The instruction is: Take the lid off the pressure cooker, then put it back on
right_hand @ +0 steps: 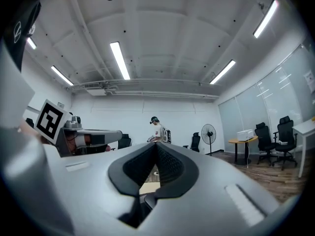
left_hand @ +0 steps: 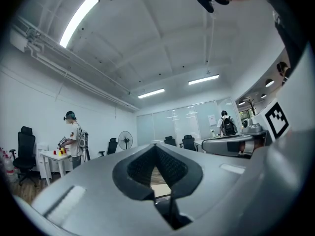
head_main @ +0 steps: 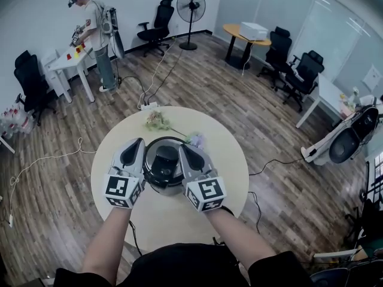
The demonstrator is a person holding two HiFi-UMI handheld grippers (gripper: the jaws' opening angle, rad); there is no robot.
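Round table (head_main: 224, 151): pressure cooker (head_main: 164, 167) between grippers (head_main: 136, 144) (head_main: 187, 147).

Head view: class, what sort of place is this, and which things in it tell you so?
Probably an open office or workroom: black swivel chairs stand by white desks, a pedestal fan stands near the far wall, and glass partitions close off one side.

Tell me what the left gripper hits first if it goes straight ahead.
Nothing near, it seems: the left gripper, shut and empty, points level beside the cooker, out over the table into open room. Depth is unclear.
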